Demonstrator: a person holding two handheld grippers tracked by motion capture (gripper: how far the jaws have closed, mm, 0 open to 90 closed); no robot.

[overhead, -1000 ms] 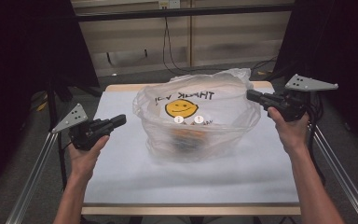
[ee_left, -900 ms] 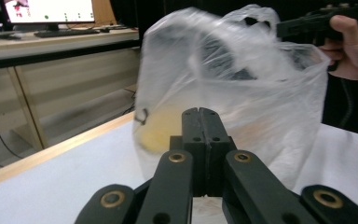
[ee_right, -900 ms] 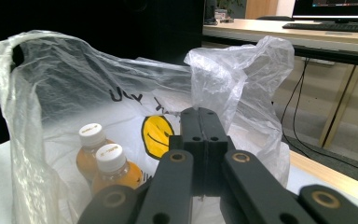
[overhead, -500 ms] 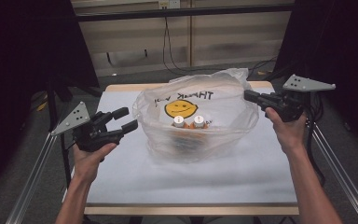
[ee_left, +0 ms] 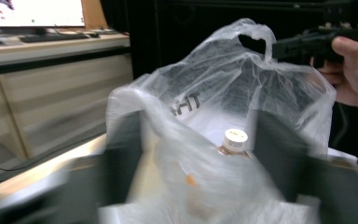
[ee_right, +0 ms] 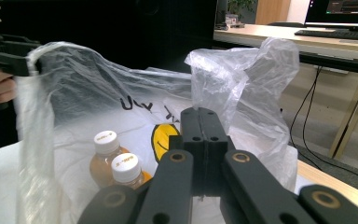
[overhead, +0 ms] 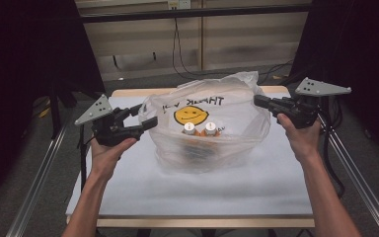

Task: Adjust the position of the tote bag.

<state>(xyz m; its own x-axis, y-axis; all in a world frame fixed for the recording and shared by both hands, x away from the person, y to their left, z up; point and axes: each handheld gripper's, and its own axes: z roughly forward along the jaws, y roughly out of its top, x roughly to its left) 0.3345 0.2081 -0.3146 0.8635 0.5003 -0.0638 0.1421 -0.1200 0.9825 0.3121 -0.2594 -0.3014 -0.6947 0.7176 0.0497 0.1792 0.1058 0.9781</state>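
Near the front of the high view, two forearms reach up over the white desk [overhead: 128, 197]. The left tongs [overhead: 145, 118] have their jaws spread, one above the other, right at the left edge of the bag [overhead: 212, 148]; in the left gripper view those jaws are a dark blur either side of the plastic, and whether they touch it cannot be told. The right tongs [overhead: 257, 100] are pressed together — the right gripper view shows the two jaws flat against each other with a thin fold of the bag caught between them, at its upper right edge.

The bag stands mid-desk between the two grippers: clear, crinkled, thin plastic, mouth pulled open and handles bunched up at the far side. Black lettering and a yellow smiley face [overhead: 191, 116] are printed on it. Inside stand two bottles [overhead: 200, 130] side by side — white caps, amber liquid, orange labels low down.

Beyond the desk lie grey floor, trailing cables [overhead: 180, 54] and a pale panelled wall
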